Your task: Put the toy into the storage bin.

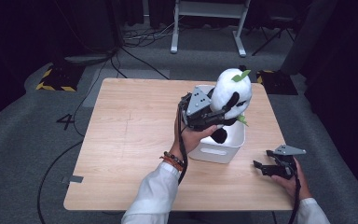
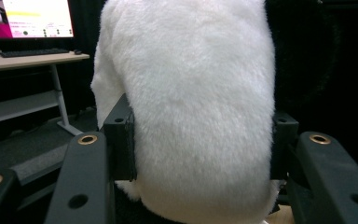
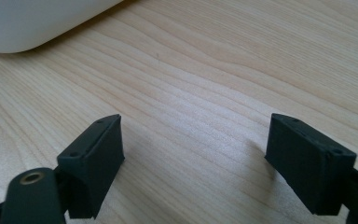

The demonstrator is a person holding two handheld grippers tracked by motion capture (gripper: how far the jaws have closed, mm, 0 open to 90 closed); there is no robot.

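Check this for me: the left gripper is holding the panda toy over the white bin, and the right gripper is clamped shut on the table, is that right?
Not quite. The right gripper is open, not shut: the right gripper view shows its jaws spread wide over bare table with nothing between them. The rest holds: the left gripper grips the panda toy over the white bin.

White plush panda [image 1: 231, 91] held upright over white bin [image 1: 223, 150]

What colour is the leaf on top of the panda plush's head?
Light green. The leaf sits on the panda plush, clearest in the high view.
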